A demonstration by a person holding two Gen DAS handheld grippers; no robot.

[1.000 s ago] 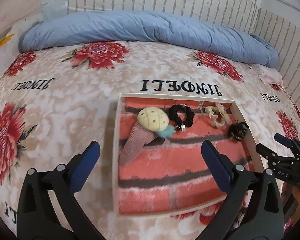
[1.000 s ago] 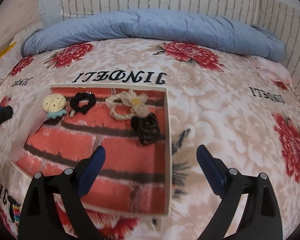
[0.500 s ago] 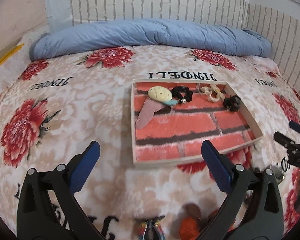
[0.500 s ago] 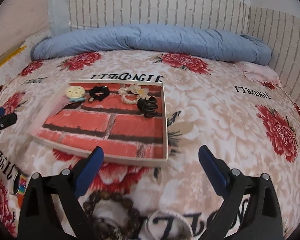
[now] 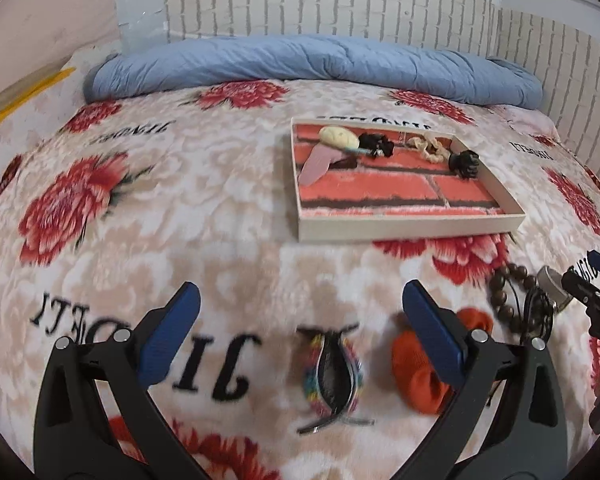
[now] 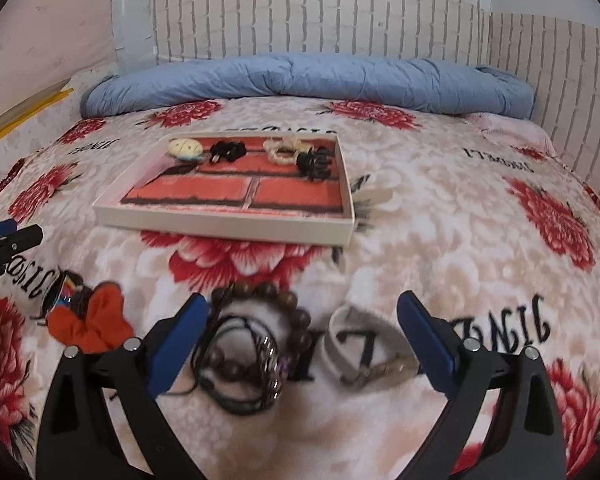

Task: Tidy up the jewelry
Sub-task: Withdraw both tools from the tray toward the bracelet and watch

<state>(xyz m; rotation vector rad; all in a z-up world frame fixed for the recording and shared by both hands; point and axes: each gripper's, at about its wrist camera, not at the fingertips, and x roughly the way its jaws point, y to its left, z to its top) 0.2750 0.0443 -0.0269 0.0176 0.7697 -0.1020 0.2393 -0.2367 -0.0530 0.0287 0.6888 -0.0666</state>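
The left gripper [image 5: 296, 336] is spread wide and holds nothing, hovering over the floral blanket [image 5: 148, 220]; at its 6 o'clock lies a multicoloured woven band [image 5: 332, 376], and at 4 o'clock an orange scrunchie [image 5: 416, 376]. Further right, the right gripper [image 6: 300, 340] is likewise parted and empty, poised above a wooden bead bracelet [image 6: 288, 308] tangled with black cords [image 6: 236, 364], with a pale strap [image 6: 352, 352] at its 3 o'clock. At 12 o'clock from both sits the tray [image 6: 228, 226], with 4 pieces along its far edge: a cream clip [image 6: 185, 148], a black scrunchie [image 6: 228, 151], a beige scrunchie [image 6: 282, 150] and a black claw clip [image 6: 315, 163]. I judge the job roughly half done, with at least 4 loose items left on the blanket.
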